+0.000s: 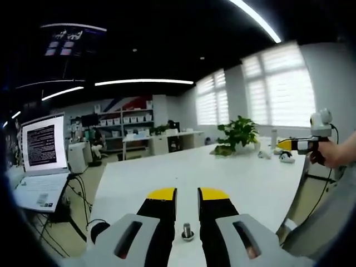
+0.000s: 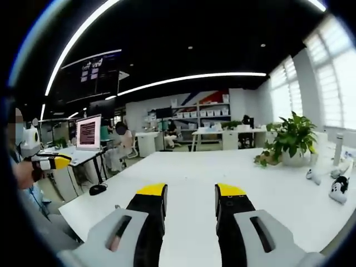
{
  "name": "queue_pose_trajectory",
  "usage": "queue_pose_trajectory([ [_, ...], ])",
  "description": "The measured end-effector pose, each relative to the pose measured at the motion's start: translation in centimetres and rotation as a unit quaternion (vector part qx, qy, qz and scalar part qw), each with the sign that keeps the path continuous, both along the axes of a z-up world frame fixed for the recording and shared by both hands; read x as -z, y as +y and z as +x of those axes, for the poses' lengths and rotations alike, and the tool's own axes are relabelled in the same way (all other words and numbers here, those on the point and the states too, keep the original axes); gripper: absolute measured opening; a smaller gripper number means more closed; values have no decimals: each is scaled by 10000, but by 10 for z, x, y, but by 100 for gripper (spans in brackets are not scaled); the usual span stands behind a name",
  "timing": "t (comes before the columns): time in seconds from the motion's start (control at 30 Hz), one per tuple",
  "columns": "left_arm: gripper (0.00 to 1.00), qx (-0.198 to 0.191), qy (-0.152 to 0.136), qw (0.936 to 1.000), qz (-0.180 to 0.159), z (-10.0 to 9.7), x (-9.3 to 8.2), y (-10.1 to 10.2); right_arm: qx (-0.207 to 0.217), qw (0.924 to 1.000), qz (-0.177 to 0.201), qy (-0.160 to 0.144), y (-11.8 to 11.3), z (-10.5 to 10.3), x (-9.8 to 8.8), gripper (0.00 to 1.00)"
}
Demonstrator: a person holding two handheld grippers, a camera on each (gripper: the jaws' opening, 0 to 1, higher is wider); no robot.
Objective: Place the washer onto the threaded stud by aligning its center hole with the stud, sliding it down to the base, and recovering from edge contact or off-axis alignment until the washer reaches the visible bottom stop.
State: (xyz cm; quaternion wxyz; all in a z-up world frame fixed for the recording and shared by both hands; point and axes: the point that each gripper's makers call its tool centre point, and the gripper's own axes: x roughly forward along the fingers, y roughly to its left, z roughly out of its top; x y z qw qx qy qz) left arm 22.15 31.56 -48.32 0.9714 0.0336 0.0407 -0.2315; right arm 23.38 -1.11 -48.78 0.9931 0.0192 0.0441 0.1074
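Observation:
A short threaded stud stands upright on the white table, with a metal ring at its foot; I cannot tell whether that ring is the washer. My left gripper is open, its yellow-tipped jaws on either side of the stud without touching it. Far to the right, a hand holds my right gripper above the table edge. In the right gripper view, my right gripper is open wide over bare table, with nothing between its jaws. The left gripper shows at the left, held by a hand.
A potted plant and small white items sit at the table's far end. A laptop stands on a side stand to the left, with cables below it. The plant and white bottles lie to the right. A person sits at a far desk.

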Motion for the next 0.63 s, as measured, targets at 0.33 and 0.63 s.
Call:
queue_pose_trajectory([
  [0.33,12,-25,17,10000,66,1,7,0,167,9998,99,-10,-10,-2,13,36],
  [0.63,12,-34,77,9999,128,2,13,1,123,9999,-3,79,-7,-1,23,36],
])
